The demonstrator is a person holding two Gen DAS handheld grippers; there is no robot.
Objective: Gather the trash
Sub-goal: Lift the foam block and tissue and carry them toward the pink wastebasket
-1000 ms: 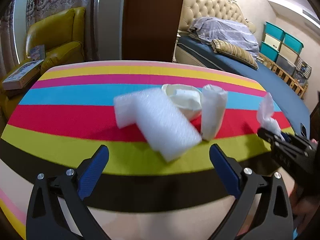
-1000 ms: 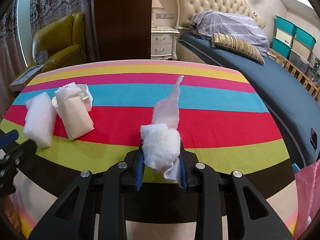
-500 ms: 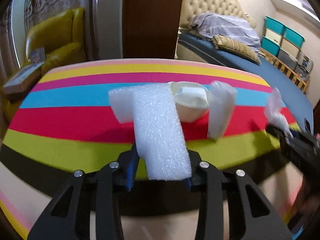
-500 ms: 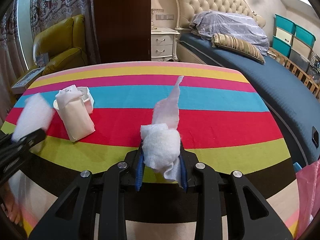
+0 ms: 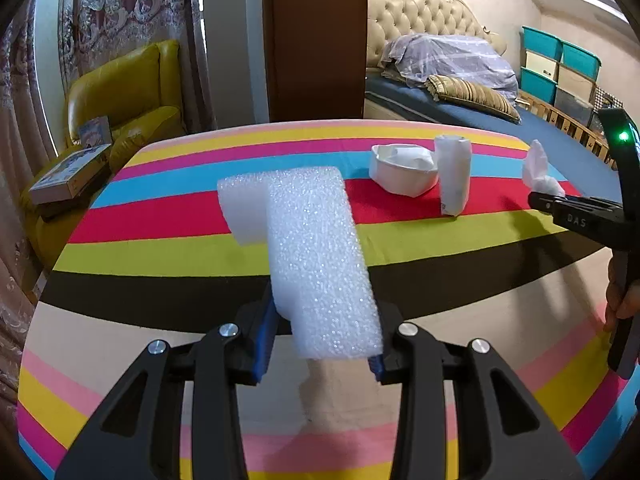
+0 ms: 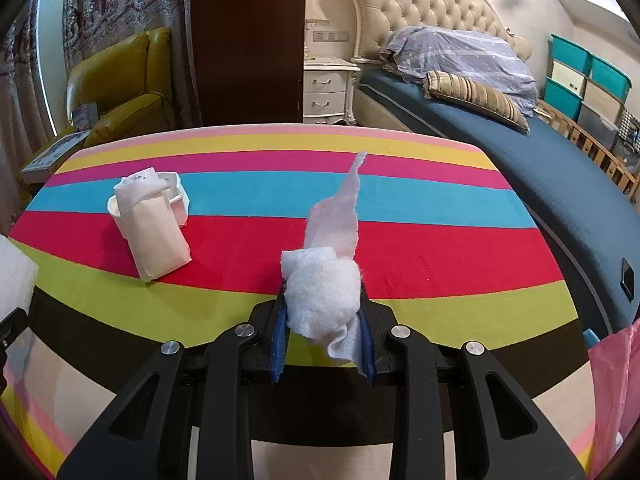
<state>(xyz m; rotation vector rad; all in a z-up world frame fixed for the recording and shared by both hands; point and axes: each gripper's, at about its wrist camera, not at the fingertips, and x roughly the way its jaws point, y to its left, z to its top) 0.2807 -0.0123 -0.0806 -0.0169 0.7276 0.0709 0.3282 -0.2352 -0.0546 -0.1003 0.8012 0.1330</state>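
Above table (image 5: 400,236), L gripper (image 5: 320,340) jaws, wide a sec ago, now clamp foam (image 5: 316,256), lifted; R gripper (image 6: 322,328) unchanged, jaws pinching tissue (image 6: 324,292).

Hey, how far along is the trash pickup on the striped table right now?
Partway. Nothing visibly binned yet. In hand: the left claw is clamped on the white foam piece, and the right claw grips a crumpled tissue. Left on the striped table: a white paper cup and a folded paper packet beside it.
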